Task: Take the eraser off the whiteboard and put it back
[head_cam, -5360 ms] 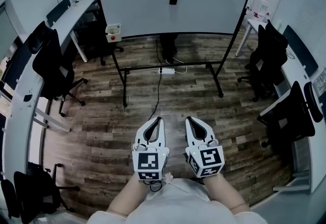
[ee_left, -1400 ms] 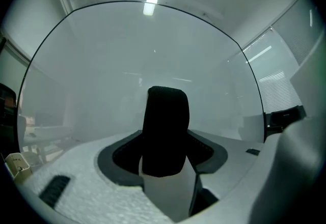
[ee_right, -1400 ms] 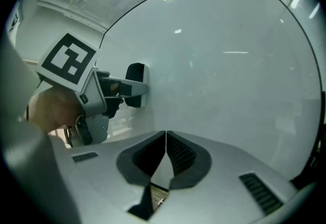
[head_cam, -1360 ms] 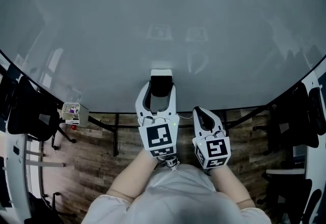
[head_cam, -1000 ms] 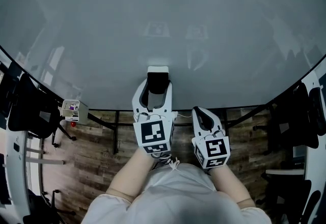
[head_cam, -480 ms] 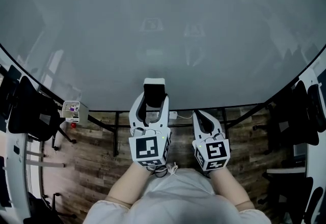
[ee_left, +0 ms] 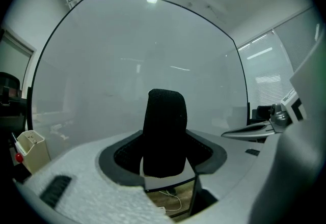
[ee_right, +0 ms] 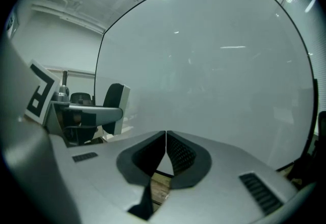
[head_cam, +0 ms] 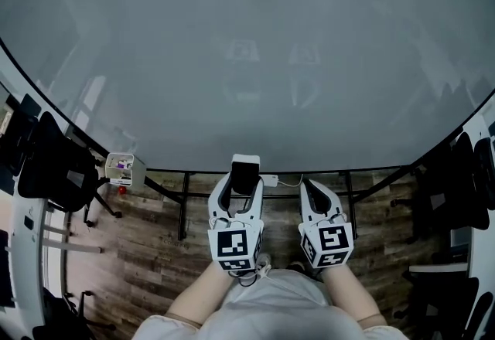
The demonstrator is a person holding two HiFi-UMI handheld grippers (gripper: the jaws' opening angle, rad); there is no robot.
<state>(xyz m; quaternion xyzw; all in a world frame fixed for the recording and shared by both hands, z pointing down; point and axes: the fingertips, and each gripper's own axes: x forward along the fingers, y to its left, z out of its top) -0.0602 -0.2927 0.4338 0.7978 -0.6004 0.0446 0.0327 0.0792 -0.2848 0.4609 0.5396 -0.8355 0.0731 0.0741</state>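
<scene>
The eraser [ee_left: 164,131] stands upright between the fingers [ee_left: 120,159] of your left gripper [head_cam: 243,182], pinched by its 2 narrow sides. Its black, knit-textured felt faces you and its hard white back faces the whiteboard [head_cam: 247,45]. That hold probably leaves the flat back free to seat on the board again. The board, smooth, glossy and dark-framed, fills the view just beyond the fingertips. I cannot tell whether eraser and board touch. Your right gripper [ee_right: 166,139] hangs just beside the left one, its 2 ribbed dark fingers pressed together on nothing, likely parked clear of the work.
</scene>
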